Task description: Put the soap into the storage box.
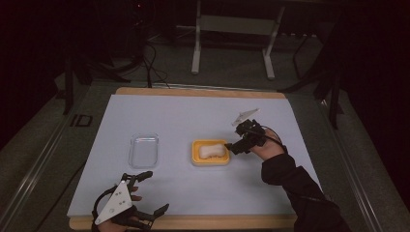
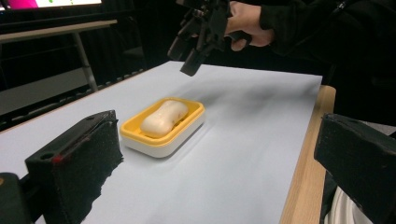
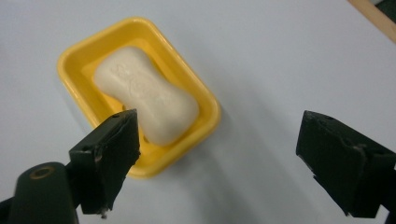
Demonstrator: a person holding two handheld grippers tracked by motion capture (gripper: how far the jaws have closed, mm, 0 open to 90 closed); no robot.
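Lying flat in the yellow dish (image 1: pixel 210 152), the soap (image 1: pixel 213 151) sits near the middle of the white mat (image 1: pixel 193 121), its long side running along the dish's length. In the right gripper view the bar shows a pinched waist and faint raised lettering on top, and the yellow rim wraps it on all sides.

Hovering just to the right of the dish in the high view, the right gripper (image 1: pixel 233 147) points toward it with its jaws spread wide. Nothing is between them; in the right gripper view the left jaw hangs over the near corner of the dish and the right jaw stands over bare mat, well clear of the soap. The left gripper view shows the same tool raised above the table behind the dish, held by a hand in a dark sleeve.

Down at the near edge of the table, the left gripper (image 1: pixel 152 193) rests low with its grey plate on top. Its jaws are also wide apart and hold nothing, framing the dish from a distance in the left gripper view.

To the left of the dish, apart from it, a clear lid (image 1: pixel 143 150) lies on the mat
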